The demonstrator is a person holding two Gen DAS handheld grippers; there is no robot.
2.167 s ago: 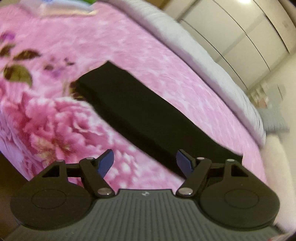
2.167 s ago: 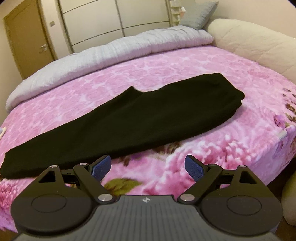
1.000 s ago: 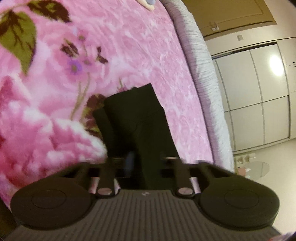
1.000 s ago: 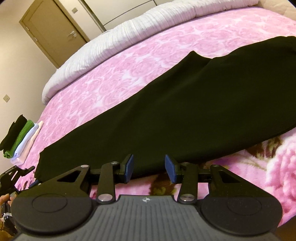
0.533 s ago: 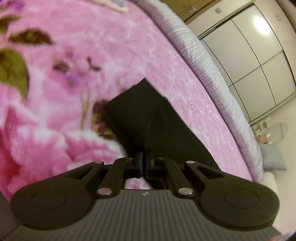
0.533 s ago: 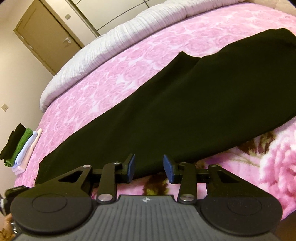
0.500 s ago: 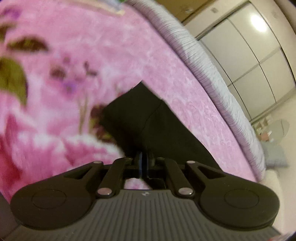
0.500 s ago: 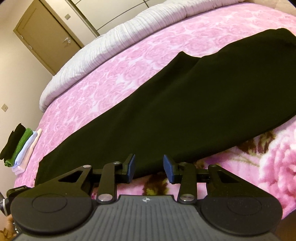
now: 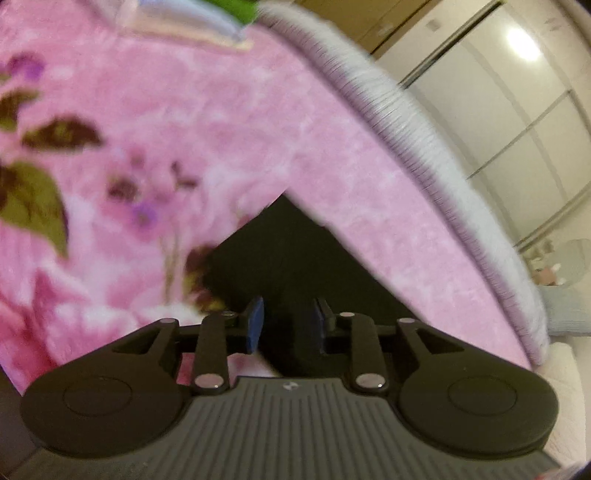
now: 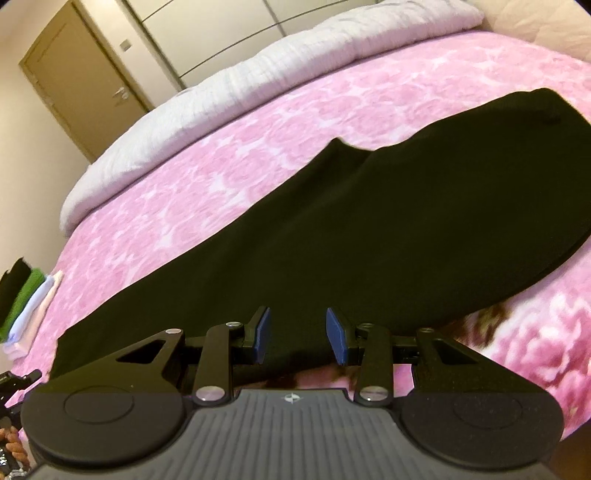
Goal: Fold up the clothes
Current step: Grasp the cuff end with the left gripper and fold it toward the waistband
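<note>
A long black garment (image 10: 369, 229) lies flat across the pink flowered blanket (image 10: 258, 122). My right gripper (image 10: 298, 334) hovers at its near long edge, jaws partly apart, the pads pressing nothing. In the blurred left wrist view one narrow end of the black garment (image 9: 288, 258) runs up to my left gripper (image 9: 286, 325). Its jaws are opening, and dark cloth shows in the gap between the blue pads (image 9: 255, 325) without being pinched. The rest of the garment is hidden behind the left gripper body.
A stack of folded clothes (image 10: 26, 295) sits at the bed's left edge and appears again as a stack of folded clothes (image 9: 192, 14). A pale grey duvet (image 10: 258, 74) lines the far side. Beyond it are a brown door (image 10: 81, 74) and white wardrobe doors (image 9: 517, 92).
My left jaws, shut on the garment's end half a second ago, have parted, and that view has rolled. The right gripper has drifted slightly along the garment's edge with its jaws unchanged.
</note>
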